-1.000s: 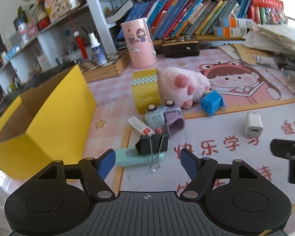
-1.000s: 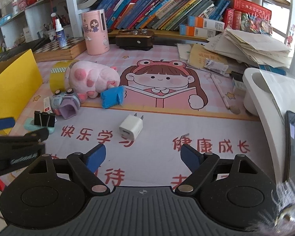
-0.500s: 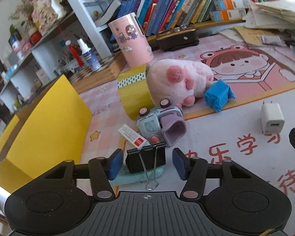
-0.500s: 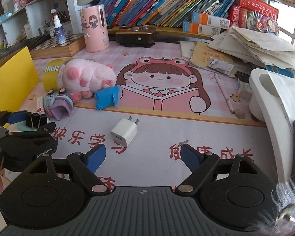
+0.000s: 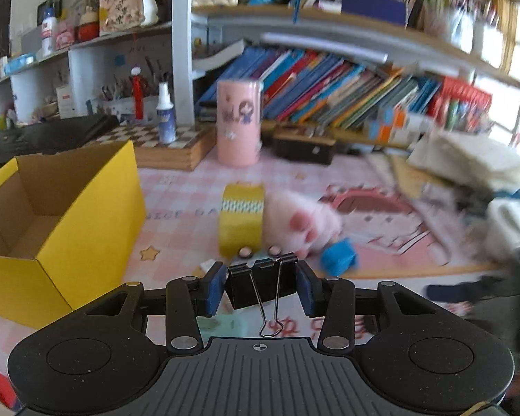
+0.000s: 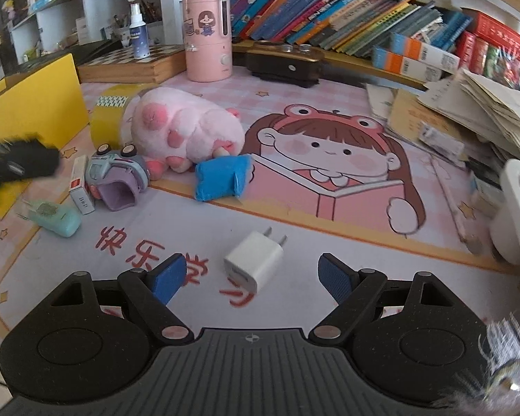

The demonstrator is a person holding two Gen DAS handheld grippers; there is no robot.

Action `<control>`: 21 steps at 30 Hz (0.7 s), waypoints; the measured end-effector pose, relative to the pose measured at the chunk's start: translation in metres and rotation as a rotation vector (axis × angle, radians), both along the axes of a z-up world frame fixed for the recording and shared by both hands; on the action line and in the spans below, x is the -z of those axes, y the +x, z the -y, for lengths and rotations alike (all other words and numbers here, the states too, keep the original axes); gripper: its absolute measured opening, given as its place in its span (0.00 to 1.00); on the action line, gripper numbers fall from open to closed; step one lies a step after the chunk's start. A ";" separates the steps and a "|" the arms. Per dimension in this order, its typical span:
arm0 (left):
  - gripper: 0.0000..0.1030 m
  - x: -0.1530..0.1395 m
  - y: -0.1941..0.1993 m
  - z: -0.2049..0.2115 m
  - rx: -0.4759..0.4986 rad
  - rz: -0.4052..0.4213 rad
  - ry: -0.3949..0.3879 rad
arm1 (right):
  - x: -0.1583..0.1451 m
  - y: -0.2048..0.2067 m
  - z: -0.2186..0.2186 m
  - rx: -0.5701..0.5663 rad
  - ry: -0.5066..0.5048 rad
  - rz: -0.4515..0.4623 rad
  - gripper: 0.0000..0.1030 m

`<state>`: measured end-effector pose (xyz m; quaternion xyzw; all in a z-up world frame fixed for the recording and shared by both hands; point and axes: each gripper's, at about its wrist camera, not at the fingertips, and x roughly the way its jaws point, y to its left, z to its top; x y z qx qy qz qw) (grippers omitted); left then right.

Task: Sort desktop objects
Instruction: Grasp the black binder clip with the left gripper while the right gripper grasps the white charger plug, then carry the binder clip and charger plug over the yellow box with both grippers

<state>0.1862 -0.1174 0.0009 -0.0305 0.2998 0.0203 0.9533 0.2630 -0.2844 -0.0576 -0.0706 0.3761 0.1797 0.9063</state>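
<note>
Between my left gripper's (image 5: 260, 287) blue pads sits a black binder clip (image 5: 260, 286), its wire handles hanging toward the camera; the jaws are closing on it, both pads against its sides, the clip raised off the desk mat (image 5: 180, 208)

Landmark for all entries: the pink plush paw (image 6: 185, 128)

- Yellow tape roll (image 6: 109, 118): upright, touching the paw's left side
- Yellow cardboard box (image 5: 52, 215): well left of the paw, open at the top; what lies inside I cannot tell
- Toy car (image 6: 118, 173): tipped over, just in front of the paw's left end
- Small white and red box (image 6: 80, 185): left of the car, touching it
- Mint-green item (image 6: 53, 216): further forward-left of the paw, flat on the mat
- Blue block (image 6: 223, 176): just in front of the paw's right end
- White charger plug (image 6: 254, 263): well in front of the paw, prongs pointing away from me

My right gripper (image 6: 249, 277) holds nothing; its jaws stand wide apart, and the charger plug lies on the mat between the fingertips, neither pad touching it
</note>
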 end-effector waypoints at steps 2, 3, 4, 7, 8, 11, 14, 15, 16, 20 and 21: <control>0.42 -0.005 -0.006 -0.003 0.002 0.004 -0.011 | 0.002 0.005 0.000 -0.005 -0.002 0.004 0.75; 0.42 -0.006 -0.010 -0.005 0.001 0.003 -0.014 | 0.003 0.007 0.000 -0.006 -0.001 0.002 0.73; 0.42 -0.007 -0.013 -0.007 -0.003 0.004 -0.017 | 0.003 0.009 0.001 -0.005 0.001 0.001 0.70; 0.42 -0.008 -0.021 -0.012 -0.020 -0.002 -0.023 | 0.006 0.013 0.003 0.001 0.006 -0.006 0.60; 0.42 -0.007 -0.022 -0.014 -0.028 -0.010 -0.024 | 0.007 0.013 0.003 0.001 0.010 -0.003 0.58; 0.42 -0.004 -0.027 -0.018 -0.043 -0.028 -0.031 | 0.006 0.009 0.001 -0.024 0.008 0.015 0.36; 0.42 -0.003 -0.032 -0.021 -0.051 -0.039 -0.034 | 0.004 0.003 -0.003 -0.034 -0.012 0.021 0.33; 0.42 -0.003 -0.034 -0.021 -0.052 -0.041 -0.034 | 0.003 0.001 -0.003 -0.027 -0.001 0.010 0.33; 0.42 -0.003 -0.036 -0.022 -0.054 -0.042 -0.035 | 0.001 0.001 -0.002 -0.013 0.018 -0.005 0.33; 0.42 -0.001 -0.045 -0.026 -0.063 -0.048 -0.047 | -0.009 -0.012 0.001 0.030 0.071 -0.023 0.33; 0.42 0.000 -0.046 -0.026 -0.065 -0.048 -0.049 | -0.012 -0.016 0.001 0.031 0.075 -0.024 0.33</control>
